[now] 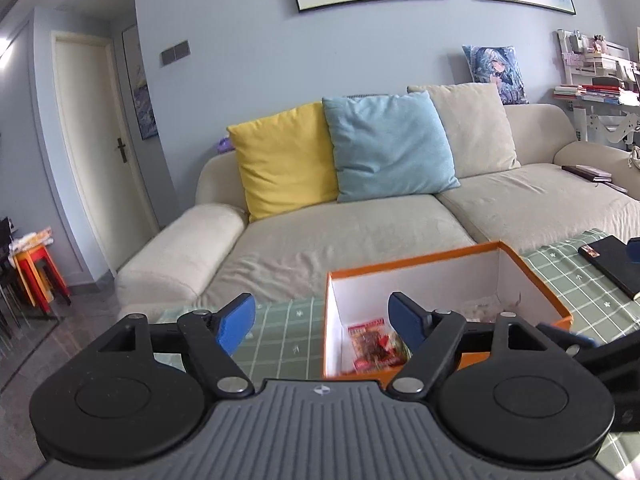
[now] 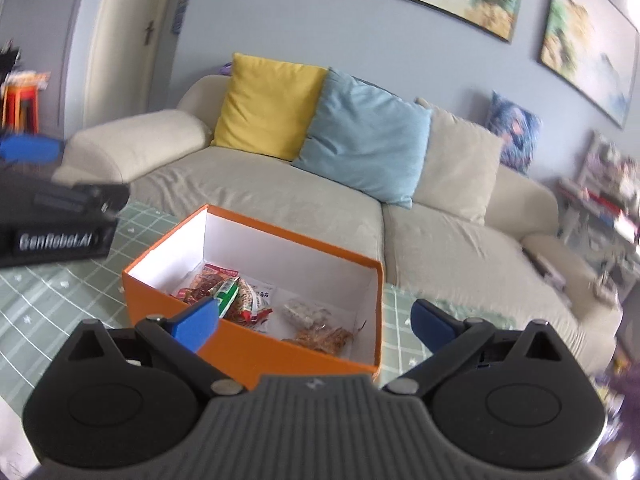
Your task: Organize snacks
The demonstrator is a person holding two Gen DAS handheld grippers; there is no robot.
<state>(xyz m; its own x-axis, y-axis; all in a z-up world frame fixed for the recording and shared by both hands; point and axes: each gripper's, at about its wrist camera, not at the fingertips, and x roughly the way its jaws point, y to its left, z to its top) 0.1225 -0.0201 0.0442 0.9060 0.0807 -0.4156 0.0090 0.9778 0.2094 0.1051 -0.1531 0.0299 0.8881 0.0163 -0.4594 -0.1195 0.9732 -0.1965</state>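
An orange box (image 2: 280, 354) with white inner walls stands on the green checked tablecloth (image 2: 48, 312). Inside it lie several snack packets: red and green ones (image 2: 230, 294) at the left end and clear bags of brownish snacks (image 2: 316, 326) at the right. In the left wrist view the box (image 1: 532, 276) shows a red packet (image 1: 372, 344) at its near end. My left gripper (image 1: 322, 320) is open and empty, above the box's left near corner. My right gripper (image 2: 314, 326) is open and empty, above the box's near wall.
A beige sofa (image 1: 360, 232) with yellow, light blue and beige cushions stands just behind the table. A black flat object (image 1: 612, 264) lies on the tablecloth right of the box. Stacked red and orange stools (image 1: 36, 276) stand at far left.
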